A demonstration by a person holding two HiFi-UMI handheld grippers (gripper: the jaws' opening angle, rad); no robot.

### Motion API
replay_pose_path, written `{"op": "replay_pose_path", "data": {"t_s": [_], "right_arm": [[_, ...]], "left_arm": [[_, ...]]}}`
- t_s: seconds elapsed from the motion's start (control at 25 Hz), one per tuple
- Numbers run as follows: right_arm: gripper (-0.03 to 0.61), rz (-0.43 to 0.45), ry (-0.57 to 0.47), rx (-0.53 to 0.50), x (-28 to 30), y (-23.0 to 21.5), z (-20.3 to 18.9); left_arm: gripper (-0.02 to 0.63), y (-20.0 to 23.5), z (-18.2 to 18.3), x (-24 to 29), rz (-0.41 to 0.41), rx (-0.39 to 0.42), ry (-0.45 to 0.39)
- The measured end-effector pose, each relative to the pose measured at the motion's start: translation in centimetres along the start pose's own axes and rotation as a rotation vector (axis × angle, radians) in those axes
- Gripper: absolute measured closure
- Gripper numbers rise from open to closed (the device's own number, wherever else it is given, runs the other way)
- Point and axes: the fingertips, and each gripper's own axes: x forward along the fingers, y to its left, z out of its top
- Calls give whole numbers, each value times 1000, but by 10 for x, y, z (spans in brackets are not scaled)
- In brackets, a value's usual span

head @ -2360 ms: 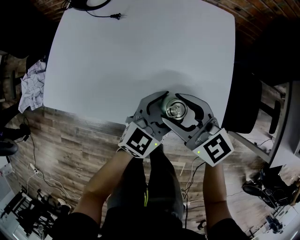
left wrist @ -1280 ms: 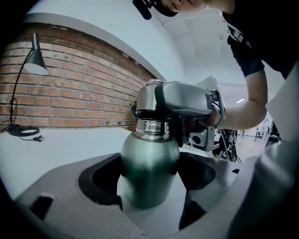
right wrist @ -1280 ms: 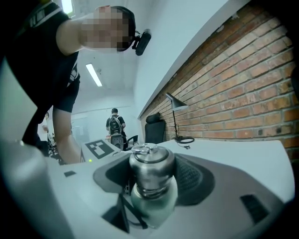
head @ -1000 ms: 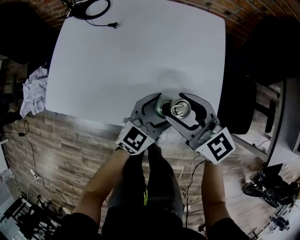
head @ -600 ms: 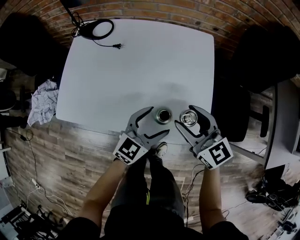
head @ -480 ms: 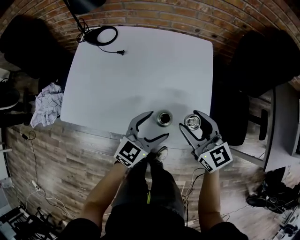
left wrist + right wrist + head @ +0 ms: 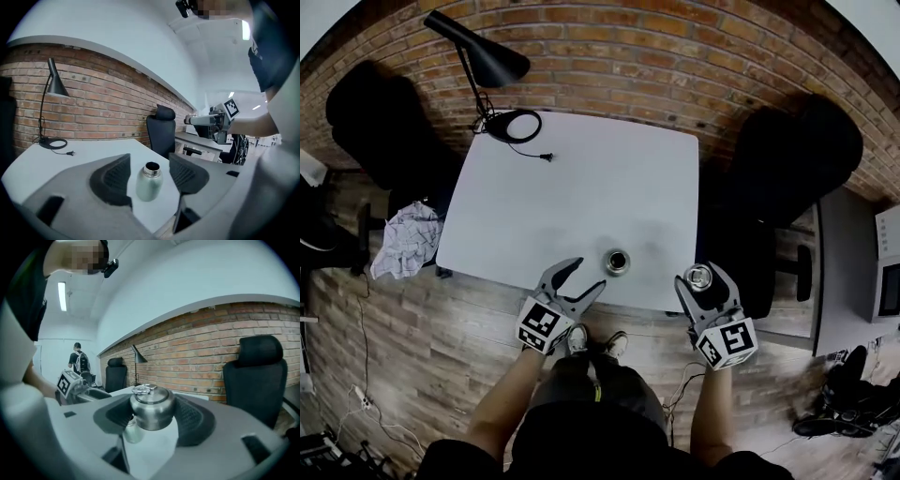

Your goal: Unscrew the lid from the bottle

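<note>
A steel bottle point(image 7: 617, 262) stands upright with an open mouth near the front edge of the white table point(image 7: 581, 197). My left gripper point(image 7: 584, 277) has drawn back to its left; its jaws are closing, and its pads do not touch the bottle. In the left gripper view the bottle point(image 7: 149, 182) shows just ahead, framed by the two pads. Off the table's right front corner, my right gripper point(image 7: 699, 278) is shut on the round steel lid point(image 7: 698, 276). The right gripper view shows the lid point(image 7: 151, 406) pinched between the pads, with the bottle point(image 7: 131, 431) small behind it.
A black desk lamp point(image 7: 478, 61) with a coiled cord point(image 7: 511, 125) stands at the table's far left corner. Black chairs point(image 7: 787, 159) flank the table before a brick wall. A crumpled cloth point(image 7: 408, 248) lies on the floor at left. Another desk point(image 7: 853, 272) is at right.
The right gripper has carried the lid off the bottle and out to the right. The left gripper let go of the bottle and pulled back left. The head view now takes in more of the room.
</note>
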Motion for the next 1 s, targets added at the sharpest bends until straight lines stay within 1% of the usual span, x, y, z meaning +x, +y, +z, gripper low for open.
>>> {"op": "replay_pose_path", "data": {"t_s": [0.04, 0.08, 0.2, 0.24, 0.32, 0.44, 0.48, 0.68, 0.8, 1.0], "right_arm": [[308, -22, -10, 5, -4, -5, 4], [307, -42, -22, 8, -9, -9, 8], [308, -88, -38, 11, -26, -18, 15], [308, -100, -40, 12, -32, -19, 18], [308, -120, -48, 13, -43, -22, 24], [308, -142, -64, 10, -57, -28, 34], [308, -144, -64, 6, -61, -28, 36], [308, -144, -59, -14, -75, -22, 48], [308, -162, -80, -20, -82, -22, 58], [308, -173, -107, -33, -85, -23, 77]], "left_arm": [[405, 4, 4, -3, 15, 11, -4], [462, 7, 9, -6, 28, 22, -10], [545, 8, 23, -16, 61, 51, -30], [558, 8, 29, -21, 72, 59, -38], [577, 8, 42, -29, 92, 65, -61], [591, 9, 67, -42, 113, 31, -120], [591, 9, 76, -47, 126, 32, -140], [591, 11, 116, -76, 204, 112, -209], [591, 12, 132, -92, 238, 125, -241], [591, 12, 145, -118, 279, 128, -274]]}}
